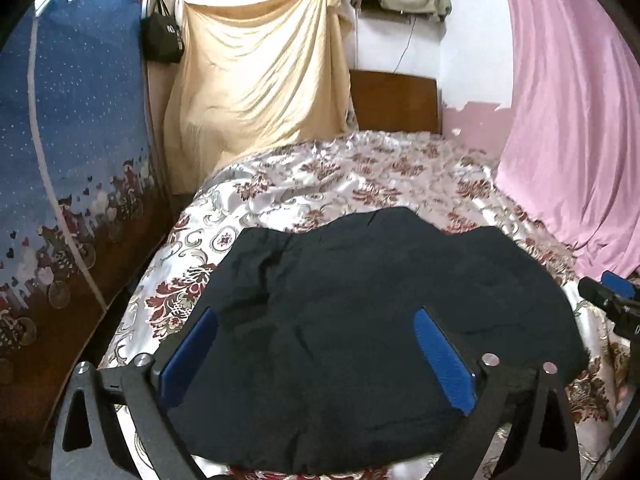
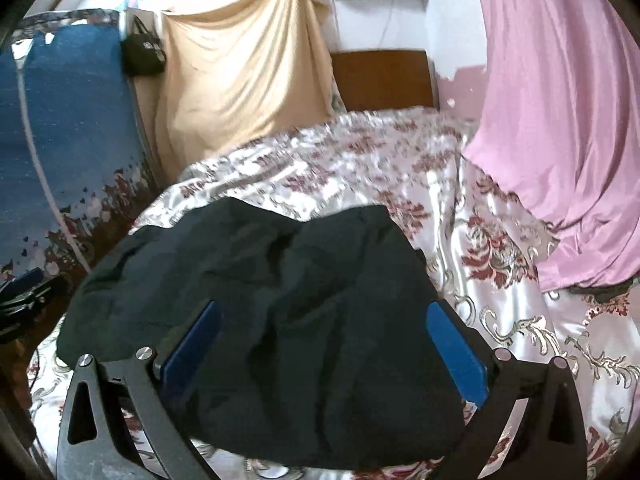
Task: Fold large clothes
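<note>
Floral bedspread fills the scene; black garment lies folded on its near part. Left gripper and right gripper above the garment, jaws wide, holding nothing, pads clear of cloth.

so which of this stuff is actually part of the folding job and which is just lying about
Part of the job:
- black garment, lying in a bundle on the bed
- left gripper and right gripper, jaws open, nothing held

Just there:
- floral bedspread
- pink sheet
- beige sheet
- black bag
- wooden headboard
- blue starry fabric
</note>
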Demonstrator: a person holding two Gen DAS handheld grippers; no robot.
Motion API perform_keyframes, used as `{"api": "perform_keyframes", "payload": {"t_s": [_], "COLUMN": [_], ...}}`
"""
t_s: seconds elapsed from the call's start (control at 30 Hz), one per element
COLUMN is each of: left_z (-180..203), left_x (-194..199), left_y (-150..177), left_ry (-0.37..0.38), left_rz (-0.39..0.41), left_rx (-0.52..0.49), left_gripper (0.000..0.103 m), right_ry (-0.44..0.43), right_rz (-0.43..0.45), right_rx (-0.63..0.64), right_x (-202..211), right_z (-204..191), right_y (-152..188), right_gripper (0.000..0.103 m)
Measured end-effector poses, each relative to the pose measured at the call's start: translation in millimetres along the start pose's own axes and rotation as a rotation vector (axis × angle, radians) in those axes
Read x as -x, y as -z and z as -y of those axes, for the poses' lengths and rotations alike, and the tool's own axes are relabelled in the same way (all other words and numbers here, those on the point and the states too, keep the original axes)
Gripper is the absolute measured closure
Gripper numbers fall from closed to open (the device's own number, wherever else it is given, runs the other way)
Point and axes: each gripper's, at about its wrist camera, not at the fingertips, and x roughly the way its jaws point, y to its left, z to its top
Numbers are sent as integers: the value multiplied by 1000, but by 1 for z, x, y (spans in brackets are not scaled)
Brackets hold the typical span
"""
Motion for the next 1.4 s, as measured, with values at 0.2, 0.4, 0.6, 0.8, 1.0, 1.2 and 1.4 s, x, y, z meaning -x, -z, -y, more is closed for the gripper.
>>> {"api": "perform_keyframes", "payload": {"t_s": [0.2, 0.4, 0.6, 0.8, 1.0, 1.2, 1.4], "left_z": [-8, -14, -10, -3, 4, 6, 1], "left_x": [17, 28, 39, 59, 87, 108, 123], "left_y": [7, 18, 29, 37, 45, 56, 70], "left_ry": [49, 25, -16, -15, -28, -32, -45], "left_rz": [22, 54, 72, 87, 148, 184, 200], "left_rx": [76, 102, 51, 4, -36, -23, 9], "left_gripper": [0, 0, 0, 0, 0, 0, 0], "right_ry": [-51, -30, -33, -14, -16, -35, -35], "right_rz": [28, 59, 79, 145, 203, 244, 260], "right_rx": [38, 67, 60, 54, 59, 43, 63], "right_x": [19, 34, 47, 70, 98, 121, 137], "right_z": [-24, -39, -48, -58, -69, -70, -74], "right_y": [10, 20, 27, 36, 44, 53, 67], "right_gripper": [2, 2, 2, 2, 2, 2, 2]}}
